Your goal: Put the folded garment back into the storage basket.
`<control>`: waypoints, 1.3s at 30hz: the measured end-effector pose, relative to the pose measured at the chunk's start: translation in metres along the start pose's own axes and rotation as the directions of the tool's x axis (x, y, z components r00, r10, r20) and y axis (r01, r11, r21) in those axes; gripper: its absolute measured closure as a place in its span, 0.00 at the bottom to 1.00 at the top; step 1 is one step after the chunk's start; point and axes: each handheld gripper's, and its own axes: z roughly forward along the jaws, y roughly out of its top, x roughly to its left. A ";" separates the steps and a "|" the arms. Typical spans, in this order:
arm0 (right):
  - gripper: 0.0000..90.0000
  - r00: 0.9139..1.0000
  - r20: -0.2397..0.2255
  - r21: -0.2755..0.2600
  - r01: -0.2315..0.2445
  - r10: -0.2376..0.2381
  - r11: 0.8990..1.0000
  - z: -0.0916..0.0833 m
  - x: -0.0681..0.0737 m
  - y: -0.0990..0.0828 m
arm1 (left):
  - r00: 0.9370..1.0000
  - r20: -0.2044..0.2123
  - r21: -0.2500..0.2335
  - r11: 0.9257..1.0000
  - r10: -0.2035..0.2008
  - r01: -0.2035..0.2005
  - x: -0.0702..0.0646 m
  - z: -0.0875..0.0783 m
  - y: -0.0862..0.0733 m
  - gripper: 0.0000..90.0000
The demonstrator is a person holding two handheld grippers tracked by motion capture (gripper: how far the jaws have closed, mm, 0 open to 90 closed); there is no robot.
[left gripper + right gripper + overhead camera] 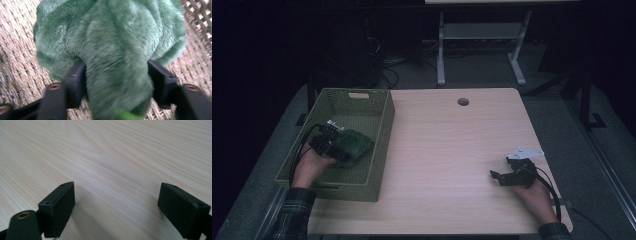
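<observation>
A green plush item lies inside the olive woven basket at the table's left side. My left gripper reaches down into the basket and is shut on the plush. In the left gripper view the fuzzy green plush bulges between both black jaws of the gripper, over the basket's woven floor. My right gripper rests low over the bare wooden table near the front right. Its jaws stand wide apart in the right gripper view with nothing but wood grain between them.
A round cable hole sits near the table's far edge. Beyond the table stands a white desk frame on a dark floor with cables. A black cable trails from the right gripper toward the front right corner.
</observation>
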 end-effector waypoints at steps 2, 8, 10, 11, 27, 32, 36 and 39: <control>0.15 1.000 0.000 0.000 0.000 0.000 1.000 0.000 0.000 0.000 | 1.000 -0.012 -0.005 1.000 0.010 -0.010 -0.001 -0.003 0.000 0.25; 0.15 1.000 0.000 0.000 -0.001 0.001 1.000 0.000 0.000 0.000 | 1.000 -0.020 -0.065 0.998 0.018 -0.020 -0.004 -0.023 0.002 0.16; 0.15 1.000 0.001 -0.001 -0.001 0.001 1.000 0.000 0.000 0.000 | 0.999 -0.020 -0.074 0.997 0.026 -0.028 -0.006 -0.029 0.004 0.16; 0.15 1.000 0.001 -0.001 -0.002 0.002 1.000 0.000 0.000 0.000 | 1.000 -0.014 -0.086 0.996 0.026 -0.027 -0.008 -0.034 0.006 0.16; 0.15 1.000 0.001 -0.001 -0.002 0.002 1.000 0.000 0.000 0.000 | 0.992 0.050 -0.248 0.964 0.112 -0.097 -0.056 -0.069 0.037 0.16; 0.15 1.000 0.001 -0.001 -0.001 0.001 1.000 0.000 0.000 0.000 | 0.986 0.075 -0.293 0.948 0.150 -0.122 -0.074 -0.072 0.045 0.16; 0.15 1.000 0.001 -0.001 -0.002 0.002 1.000 0.000 0.000 0.000 | 0.980 0.095 -0.331 0.934 0.173 -0.133 -0.091 -0.072 0.050 0.16; 0.15 1.000 0.001 -0.001 -0.002 0.002 1.000 0.000 0.000 0.000 | 0.974 0.115 -0.364 0.920 0.197 -0.143 -0.107 -0.069 0.055 0.16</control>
